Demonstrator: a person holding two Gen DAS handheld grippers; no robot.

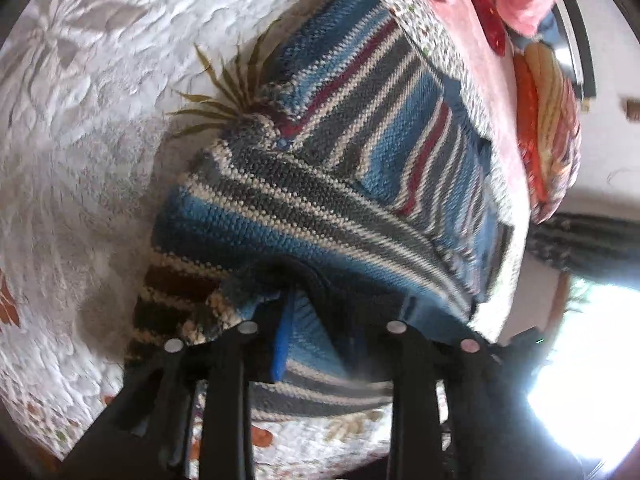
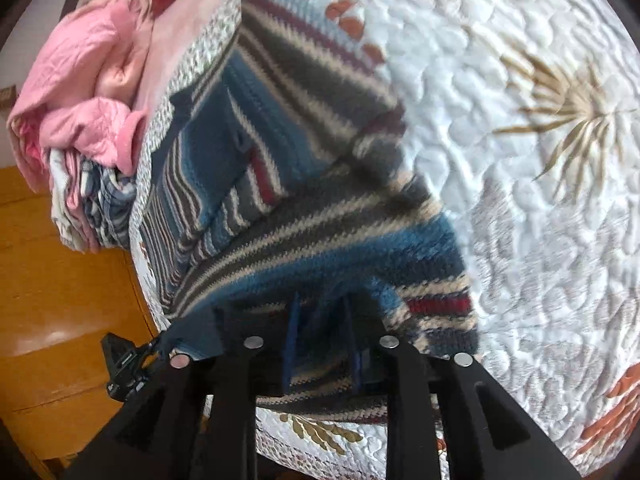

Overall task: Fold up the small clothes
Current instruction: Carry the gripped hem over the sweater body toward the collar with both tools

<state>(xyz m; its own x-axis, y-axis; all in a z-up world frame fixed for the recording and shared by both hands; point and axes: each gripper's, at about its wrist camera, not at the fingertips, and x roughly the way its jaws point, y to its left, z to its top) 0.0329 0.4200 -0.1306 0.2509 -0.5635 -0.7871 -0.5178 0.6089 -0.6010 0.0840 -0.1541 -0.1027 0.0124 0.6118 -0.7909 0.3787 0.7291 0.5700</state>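
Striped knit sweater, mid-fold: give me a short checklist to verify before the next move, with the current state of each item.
1. Left gripper has the striped knit sweater: ok, the near edge sits between its fingers.
2. Right gripper has the same edge: ok, knit sits between its fingers.
3. Grip tightness on either side: cannot tell, the fabric hides the fingertips.
4. Folded-over part lies on the sweater body: ok in both wrist views.
5. Sweater fully on the quilted bedspread: ok.
6. Pink clothes pile clear of the fold: ok, it lies beyond the sweater's far edge.
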